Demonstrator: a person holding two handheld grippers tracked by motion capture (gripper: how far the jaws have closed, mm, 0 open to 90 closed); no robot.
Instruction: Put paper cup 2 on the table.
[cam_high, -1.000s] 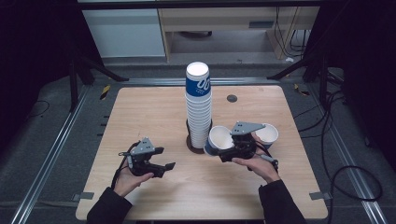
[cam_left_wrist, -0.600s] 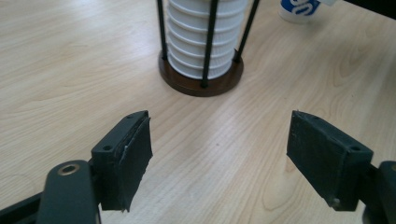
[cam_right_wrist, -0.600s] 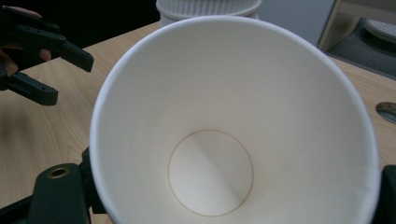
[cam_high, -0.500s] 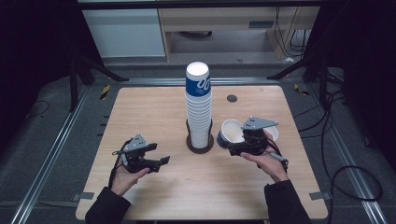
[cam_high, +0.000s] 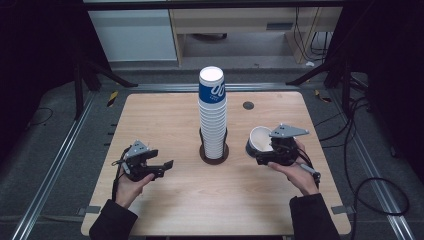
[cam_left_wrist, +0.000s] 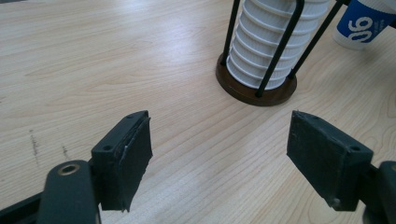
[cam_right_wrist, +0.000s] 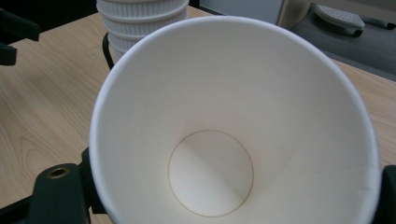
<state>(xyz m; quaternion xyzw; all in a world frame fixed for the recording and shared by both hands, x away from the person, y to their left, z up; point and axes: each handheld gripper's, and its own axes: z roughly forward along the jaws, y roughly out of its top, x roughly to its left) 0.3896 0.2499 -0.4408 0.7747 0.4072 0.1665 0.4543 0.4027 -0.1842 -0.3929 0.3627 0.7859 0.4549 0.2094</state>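
Note:
A tall stack of white paper cups (cam_high: 212, 117), the top one printed blue, stands in a black wire holder on a round brown base (cam_high: 214, 154) at the table's middle. To its right my right gripper (cam_high: 270, 152) is shut on a single paper cup (cam_high: 259, 140), tilted with its mouth facing the stack. In the right gripper view this cup's white inside (cam_right_wrist: 233, 130) faces the camera, with the stack (cam_right_wrist: 140, 18) behind it. Left of the holder my left gripper (cam_high: 159, 169) is open and holds nothing. Its fingers (cam_left_wrist: 123, 158) stand wide apart over bare wood, short of the holder (cam_left_wrist: 257, 86).
The wooden table (cam_high: 150, 120) has a small dark round hole (cam_high: 248, 105) behind the stack. Metal rails run along both sides of the table, and cables lie on the floor at the right. Cabinets stand beyond the far edge.
My right gripper has carried the cup to the right, away from the stack. My left gripper has shifted a little to the left and stayed open.

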